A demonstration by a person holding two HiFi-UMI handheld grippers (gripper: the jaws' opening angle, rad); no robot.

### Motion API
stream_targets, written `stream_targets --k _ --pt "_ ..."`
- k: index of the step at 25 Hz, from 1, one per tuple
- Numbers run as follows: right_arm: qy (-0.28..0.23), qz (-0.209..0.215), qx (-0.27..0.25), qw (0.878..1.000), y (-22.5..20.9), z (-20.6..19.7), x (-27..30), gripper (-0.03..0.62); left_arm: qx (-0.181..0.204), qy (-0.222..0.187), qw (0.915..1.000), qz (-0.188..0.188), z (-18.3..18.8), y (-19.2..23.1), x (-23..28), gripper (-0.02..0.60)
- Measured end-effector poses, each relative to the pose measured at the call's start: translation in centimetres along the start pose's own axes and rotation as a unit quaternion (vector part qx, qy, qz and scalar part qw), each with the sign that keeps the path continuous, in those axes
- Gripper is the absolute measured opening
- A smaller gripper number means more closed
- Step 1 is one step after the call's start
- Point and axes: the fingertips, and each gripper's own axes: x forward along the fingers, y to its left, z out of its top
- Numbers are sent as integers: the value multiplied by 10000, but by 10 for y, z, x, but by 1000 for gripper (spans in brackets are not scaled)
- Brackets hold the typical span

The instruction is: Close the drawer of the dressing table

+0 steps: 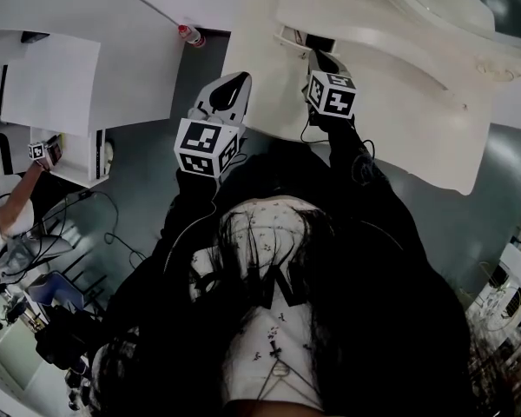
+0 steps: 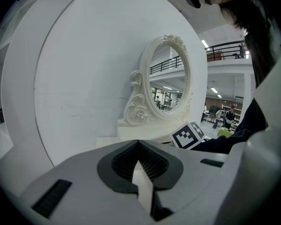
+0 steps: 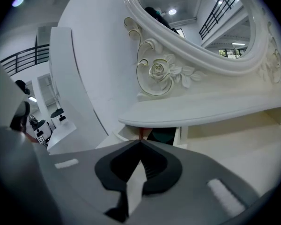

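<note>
Head cam looks steeply down over the person's dark top [image 1: 330, 259], with the left gripper [image 1: 236, 83] and right gripper [image 1: 316, 57] in the upper half and the dressing table [image 1: 399, 111] near, at top right. Left gripper cam looks along its own jaws from off to the table's side, facing the oval mirror [image 2: 171, 78] at middling range, and catches the right gripper's marker cube [image 2: 188, 136]. Right gripper cam sits close in and low, tilted up at the mirror's carved frame [image 3: 168, 71] and the shelf [image 3: 201, 109] below it; all three views share table and mirror.

text: none legible | labels: none | numbers: none
</note>
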Motion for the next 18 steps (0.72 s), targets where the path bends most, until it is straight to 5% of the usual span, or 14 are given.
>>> stream_targets --k 6,18 --pt "406 -38 61 9992 -3 -23 9 18 29 31 10000 -23 1 2 2 0" --pt "176 -256 6 9995 -28 5 39 9 26 109 9999 -28 -1 4 5 0"
